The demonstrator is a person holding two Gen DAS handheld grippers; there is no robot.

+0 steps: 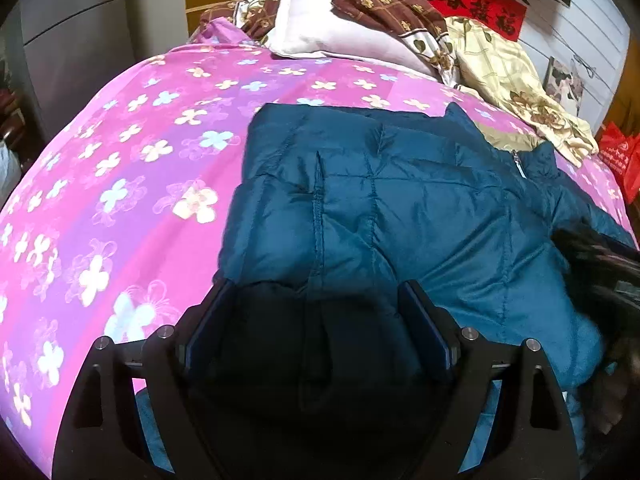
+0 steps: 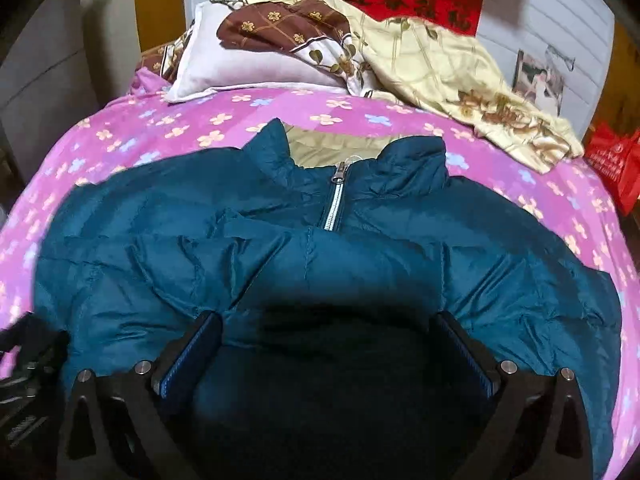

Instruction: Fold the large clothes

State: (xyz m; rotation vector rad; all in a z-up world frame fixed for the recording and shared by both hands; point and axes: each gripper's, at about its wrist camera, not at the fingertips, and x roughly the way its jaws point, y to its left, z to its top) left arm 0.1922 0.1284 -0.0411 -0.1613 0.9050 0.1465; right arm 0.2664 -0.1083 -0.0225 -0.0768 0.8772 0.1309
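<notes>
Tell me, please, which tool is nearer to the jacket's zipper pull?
Right. The right tool sits over the jacket's middle, directly below the zipper pull. The left tool is over the jacket's left half, with the pull well off to its right.

Quilted teal jacket [image 2: 360, 264] in glossy cloth (metal zipper [image 2: 336, 200]); floral bedsheet [image 1: 120, 160] is smooth matt fabric.

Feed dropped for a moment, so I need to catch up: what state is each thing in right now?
Jacket: flat on the bed, partly folded.
Zipper: closed near the collar.
Left gripper: open over the jacket.
Right gripper: open over the jacket.
Quilt: rumpled beside the pillow.
</notes>
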